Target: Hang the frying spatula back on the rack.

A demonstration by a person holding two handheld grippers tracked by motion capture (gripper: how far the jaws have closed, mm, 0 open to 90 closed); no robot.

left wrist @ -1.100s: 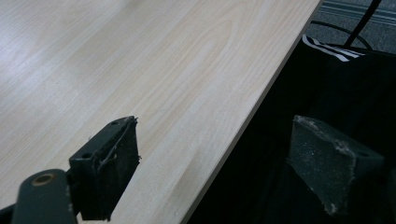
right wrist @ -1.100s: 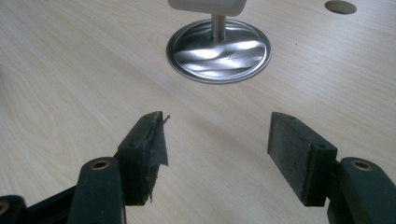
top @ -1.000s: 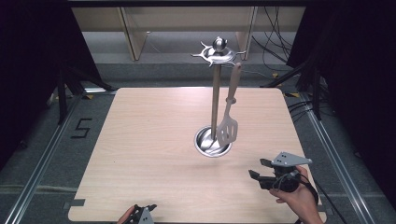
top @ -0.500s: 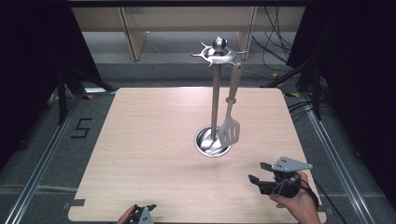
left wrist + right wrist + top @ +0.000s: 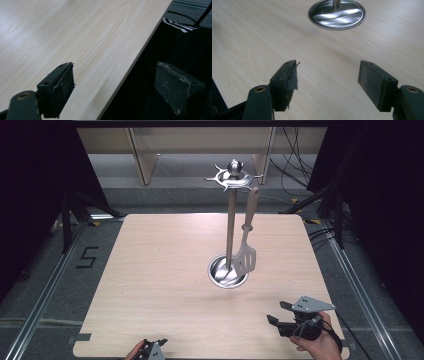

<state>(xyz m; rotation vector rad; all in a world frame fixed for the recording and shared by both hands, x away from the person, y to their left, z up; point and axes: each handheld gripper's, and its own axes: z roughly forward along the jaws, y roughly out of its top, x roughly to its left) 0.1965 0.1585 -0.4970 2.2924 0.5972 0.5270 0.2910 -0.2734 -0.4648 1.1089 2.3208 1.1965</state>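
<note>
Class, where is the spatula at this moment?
In the high view, the spatula hangs right of centre from the metal stand, its blade just above the stand's round base.

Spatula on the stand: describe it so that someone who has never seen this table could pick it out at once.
On the light wooden table a metal stand rises from a round steel base, right of centre. From its hooked crown hangs the spatula, handle up. Its pale handle and slotted blade set it apart from the plain steel pole beside it.

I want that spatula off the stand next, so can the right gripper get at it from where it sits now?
Probably yes. The right gripper is open and empty, bare table lies between it and the spatula, which hangs on the stand on the side facing it.
</note>
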